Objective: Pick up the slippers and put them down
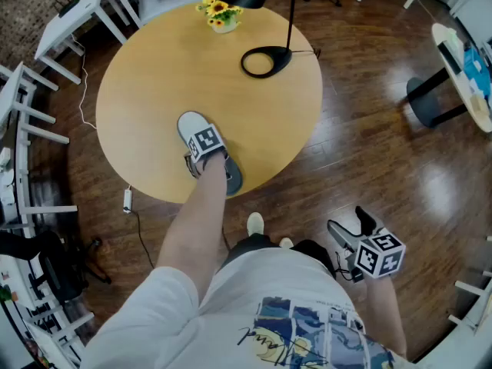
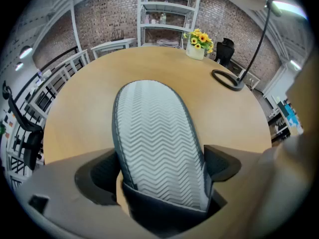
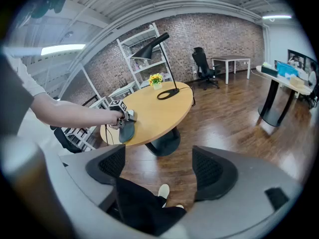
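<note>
The person's white printed shirt (image 1: pixel 261 325) fills the near edge of the head view, and the bare left forearm (image 1: pixel 201 221) reaches out from it toward the round wooden table (image 1: pixel 154 75). The left gripper (image 1: pixel 201 160) is clamped on the slipper (image 1: pixel 191 125), with a jaw pressing each side of its dark strap end. The slipper's pale zigzag face is turned up and its toe points to the far side. It sits at the near edge of the table with its heel end at, or just past, the rim. I cannot tell whether it rests on the wood or hangs just above it.

That rim is the main risk: let go here and the heel may tip off onto the floor. The hold is also narrow and at one end, so a quick swing could let the long toe pivot between the jaws.

The left arm is stretched nearly straight, wrist level. The right gripper (image 1: pixel 350 223) hangs low on the near right beside the person's hip, over the wooden floor (image 1: pixel 369 152), with its jaws spread and nothing between them. Only one slipper is in sight
</note>
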